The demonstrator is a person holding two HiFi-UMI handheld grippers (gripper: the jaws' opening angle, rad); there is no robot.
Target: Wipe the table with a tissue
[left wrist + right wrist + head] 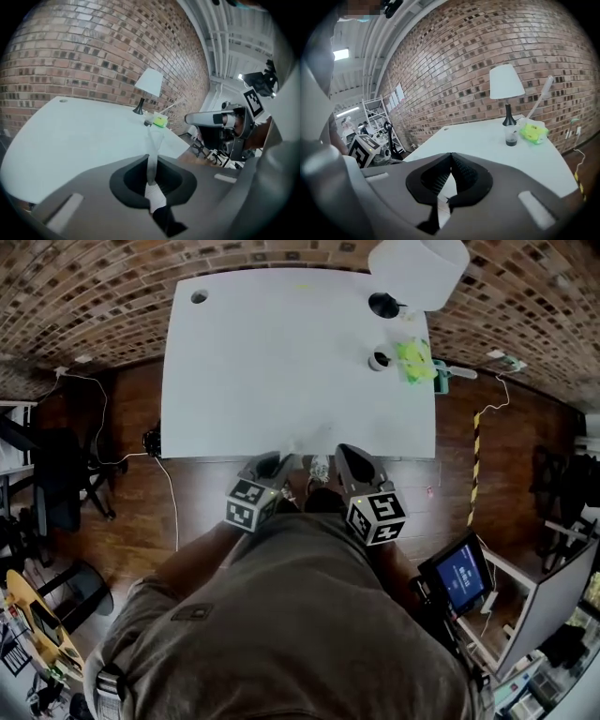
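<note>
The white table stretches ahead of me. Both grippers hang at its near edge, close to the person's body. My left gripper is shut on a thin white strip of tissue, which stands up from between the jaw tips. My right gripper is beside it on the right, its jaw tips together with nothing seen between them. From the left gripper view the right gripper shows at the right, off the table's edge.
At the far right of the table stand a white-shaded lamp, a small cup and a green tissue pack. A cable hole is at the far left corner. A brick wall is behind. A screen is at floor right.
</note>
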